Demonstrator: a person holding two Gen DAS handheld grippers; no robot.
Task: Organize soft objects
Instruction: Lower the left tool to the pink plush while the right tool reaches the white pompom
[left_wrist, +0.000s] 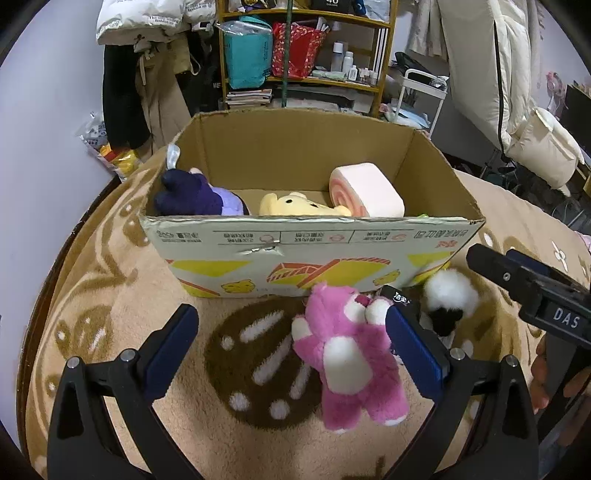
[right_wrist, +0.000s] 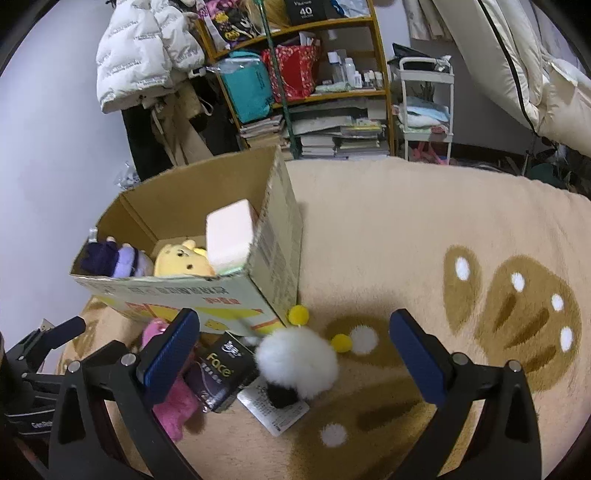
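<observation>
Left wrist view: your left claw (left_wrist: 291, 347) stands wide open and holds nothing. The pink plush bear (left_wrist: 349, 354) lies on the beige blanket (left_wrist: 110, 295) between the two pads, close against the right pad (left_wrist: 413, 350) at 3 o'clock; whether it touches that pad I cannot tell. At 12 o'clock the cardboard box (left_wrist: 306, 251) stands with its top open. Inside it you see a dark purple plush (left_wrist: 192, 192) on the left, a yellow bear plush (left_wrist: 295, 205) in the middle and a pink roll cushion (left_wrist: 365, 190) on the right. At 2 o'clock a white and black fluffy toy (left_wrist: 448, 299) lies just beside the box corner, and your right claw (left_wrist: 532, 291) enters from the right edge.

Right wrist view: your right claw (right_wrist: 291, 354) is also wide open and empty. The fluffy toy (right_wrist: 297, 363) lies between its pads, a little to the left of centre, touching neither. Two small yellow pompoms (right_wrist: 298, 315) lie near it at 12 o'clock. A dark packet marked "Face" (right_wrist: 221, 369) lies at 9 o'clock, and the pink bear (right_wrist: 173, 406) is partly hidden behind the left pad (right_wrist: 170, 354). The box (right_wrist: 280, 236) stands at 11 o'clock.
</observation>
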